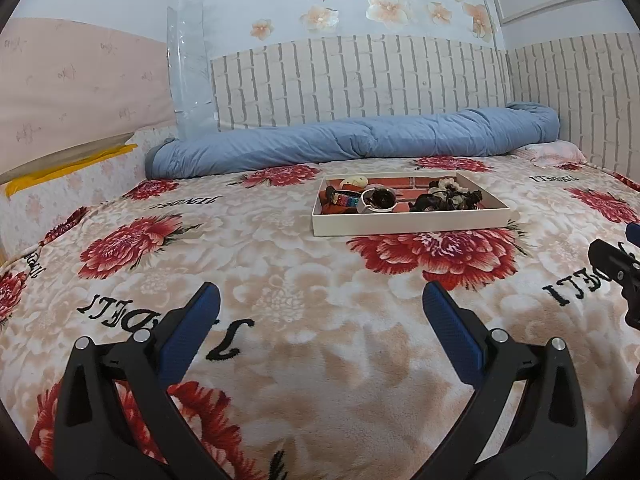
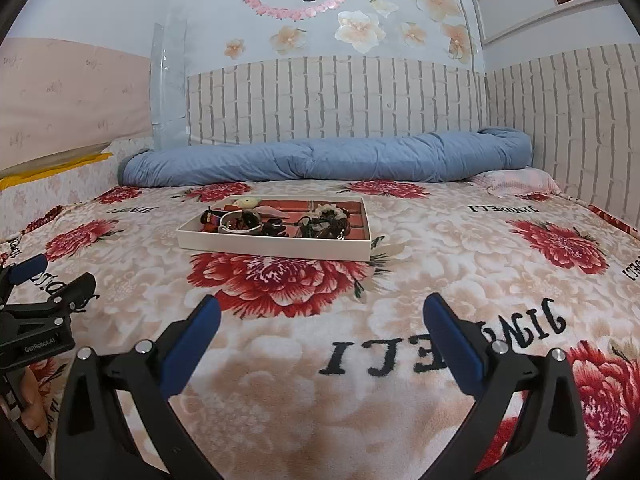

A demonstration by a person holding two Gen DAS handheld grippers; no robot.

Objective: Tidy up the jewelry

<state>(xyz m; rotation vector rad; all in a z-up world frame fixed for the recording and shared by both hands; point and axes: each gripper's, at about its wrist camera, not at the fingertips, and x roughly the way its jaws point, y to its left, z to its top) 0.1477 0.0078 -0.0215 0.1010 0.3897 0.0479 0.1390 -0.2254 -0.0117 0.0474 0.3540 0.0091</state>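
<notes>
A shallow white tray [image 1: 408,225] with a red brick-pattern floor lies on the bed ahead; it also shows in the right wrist view [image 2: 276,250]. It holds a white-strapped watch [image 1: 378,200], a colourful band [image 1: 345,199], a cream round piece [image 1: 356,181] and a tangle of dark jewelry [image 1: 444,199], which also shows in the right wrist view [image 2: 326,222]. My left gripper [image 1: 320,300] is open and empty, well short of the tray. My right gripper [image 2: 320,312] is open and empty, also short of it.
The bed is covered by a beige blanket with red flowers [image 1: 436,256]. A rolled blue quilt [image 1: 352,140] lies along the brick-pattern wall behind the tray. A pink pillow [image 2: 516,182] sits at the far right. The right gripper's body [image 1: 620,276] shows at the left view's right edge.
</notes>
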